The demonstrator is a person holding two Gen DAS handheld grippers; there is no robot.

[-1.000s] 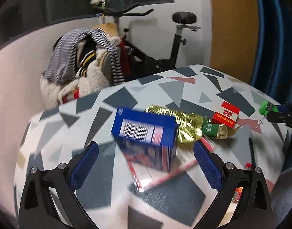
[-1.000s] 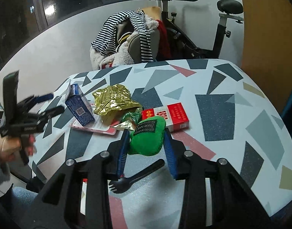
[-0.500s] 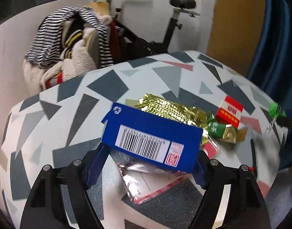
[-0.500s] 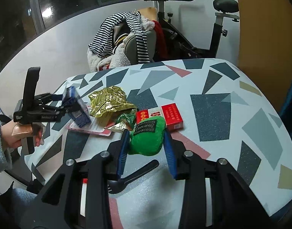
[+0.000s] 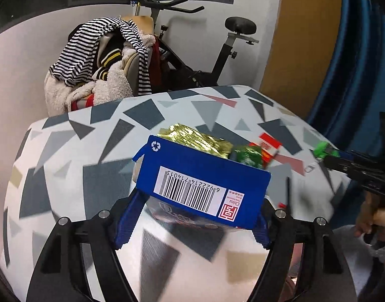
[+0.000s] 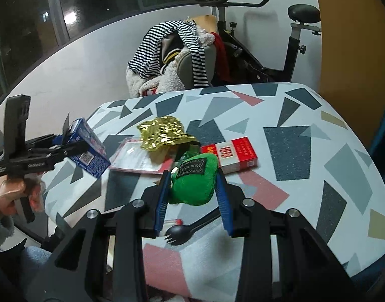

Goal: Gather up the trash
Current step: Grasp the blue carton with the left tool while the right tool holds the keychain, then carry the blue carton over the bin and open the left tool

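1. Left wrist view: a blue carton [image 5: 202, 186] with a barcode on its upper face is clamped between the blue pads of the left tongs [image 5: 192, 224], one pad against each end, and it is held clear above the patterned surface [image 5: 66, 176].
2. Beyond the blue carton, a crumpled gold foil bag [image 5: 195, 141] is seen lying on the surface, with a green wrapper [image 5: 247, 152] and a red pack [image 5: 269, 144] just to its right; these are partly hidden by the carton's far edge and blurred.
3. To the right of the blue carton, the right tongs [image 5: 343, 161] are seen with a green item at their tip, and a hand [image 5: 376, 216] is visible under them.
4. Right wrist view: a green plush pouch [image 6: 193, 180] with a dark label is gripped between the pads of the right tongs [image 6: 192, 201], raised above the surface [image 6: 318, 176].
5. Just beyond the green plush pouch, the red pack [image 6: 230, 154] is lying flat; the gold foil bag [image 6: 163, 134] is farther back and to the left, resting partly on a flat pink-edged packet [image 6: 137, 158].
6. Below the pouch, between the tong arms, a black spork [image 6: 182, 231] is lying on the surface.
7. Far left of the pouch, the blue carton [image 6: 89, 151] is held in the left tongs [image 6: 54, 151], off the surface's edge, with a hand [image 6: 13, 191] around the handle.
8. Behind the surface, striped clothing [image 6: 167, 47] is draped over a chair, beside an exercise bike [image 6: 268, 37].
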